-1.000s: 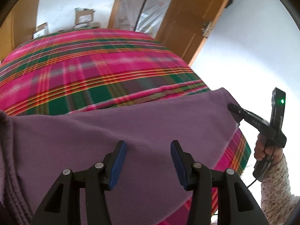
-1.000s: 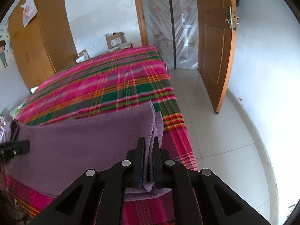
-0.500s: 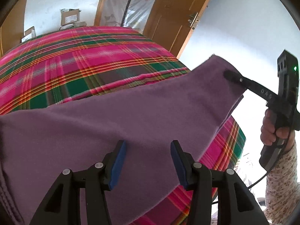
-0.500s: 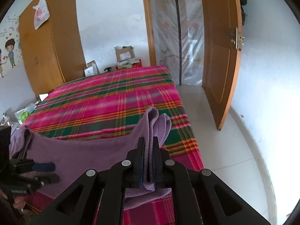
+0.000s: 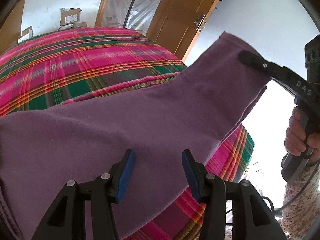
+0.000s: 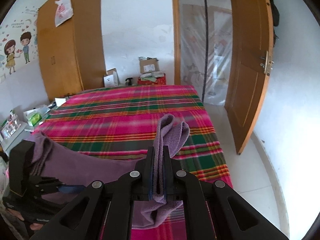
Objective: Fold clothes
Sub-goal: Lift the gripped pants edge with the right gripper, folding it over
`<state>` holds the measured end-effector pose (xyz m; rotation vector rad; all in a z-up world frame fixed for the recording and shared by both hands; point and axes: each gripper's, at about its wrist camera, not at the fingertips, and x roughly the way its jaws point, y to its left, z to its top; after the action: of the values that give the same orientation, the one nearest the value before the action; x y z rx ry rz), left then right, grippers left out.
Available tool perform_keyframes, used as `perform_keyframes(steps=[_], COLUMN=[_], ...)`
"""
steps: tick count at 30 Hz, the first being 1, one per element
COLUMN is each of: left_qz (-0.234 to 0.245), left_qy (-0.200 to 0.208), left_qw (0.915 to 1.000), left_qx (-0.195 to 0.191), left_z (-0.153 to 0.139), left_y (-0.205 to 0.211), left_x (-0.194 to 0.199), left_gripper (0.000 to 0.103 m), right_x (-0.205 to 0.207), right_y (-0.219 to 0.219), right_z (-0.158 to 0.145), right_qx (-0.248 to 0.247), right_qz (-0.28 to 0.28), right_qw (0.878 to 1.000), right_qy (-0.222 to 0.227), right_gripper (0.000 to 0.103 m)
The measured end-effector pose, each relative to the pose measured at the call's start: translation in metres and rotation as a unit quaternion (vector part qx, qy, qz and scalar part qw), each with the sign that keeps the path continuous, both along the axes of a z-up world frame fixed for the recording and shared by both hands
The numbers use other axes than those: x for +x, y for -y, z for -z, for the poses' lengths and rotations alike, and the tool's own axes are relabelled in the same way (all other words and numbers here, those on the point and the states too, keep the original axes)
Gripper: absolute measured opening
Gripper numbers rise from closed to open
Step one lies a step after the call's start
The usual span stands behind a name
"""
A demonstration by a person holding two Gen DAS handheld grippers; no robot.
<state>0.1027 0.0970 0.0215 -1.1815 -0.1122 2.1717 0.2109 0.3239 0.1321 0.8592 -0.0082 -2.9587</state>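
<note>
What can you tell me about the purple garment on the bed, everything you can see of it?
The purple garment is a soft, fleecy cloth, plain with no print. It is spread over the plaid bed cover. The right gripper is shut on one bunched corner, holding it raised. The left gripper stands open just above it.

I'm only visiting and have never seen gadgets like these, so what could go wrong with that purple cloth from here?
The right gripper pinches only a bunched corner of the purple cloth, so a tug might slip it free. The left gripper has its jaws open over the cloth, gripping nothing, so that side may sag or slide along the plaid bedspread. The cloth also reaches the bed's edge and could drop off.
</note>
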Motion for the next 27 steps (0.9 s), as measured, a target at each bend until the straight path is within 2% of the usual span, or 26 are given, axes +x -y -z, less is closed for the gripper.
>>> perform_keyframes(steps=[15,19,27], left_qz=[0.012,-0.001,-0.055], left_qy=[0.013,0.017,-0.02], left_qw=[0.9993,0.9987,0.9934], left_qx=[0.032,0.049,0.098], left_z=[0.001,-0.004,-0.035], left_y=[0.022,0.037,0.088], left_x=[0.008,0.011,0.024], left_gripper=[0.049,0.049,0.049], right_x=[0.01,0.008,-0.002], right_y=[0.074,0.093,0.138], right_z=[-0.026,-0.027,-0.016], right_qx=[0.037,0.038,0.038], right_qz=[-0.067,-0.085,-0.134], right_qw=[0.997,0.996,0.99], right_qy=[-0.019,-0.014,0.004], right_gripper=[0.007,0.007,0.007])
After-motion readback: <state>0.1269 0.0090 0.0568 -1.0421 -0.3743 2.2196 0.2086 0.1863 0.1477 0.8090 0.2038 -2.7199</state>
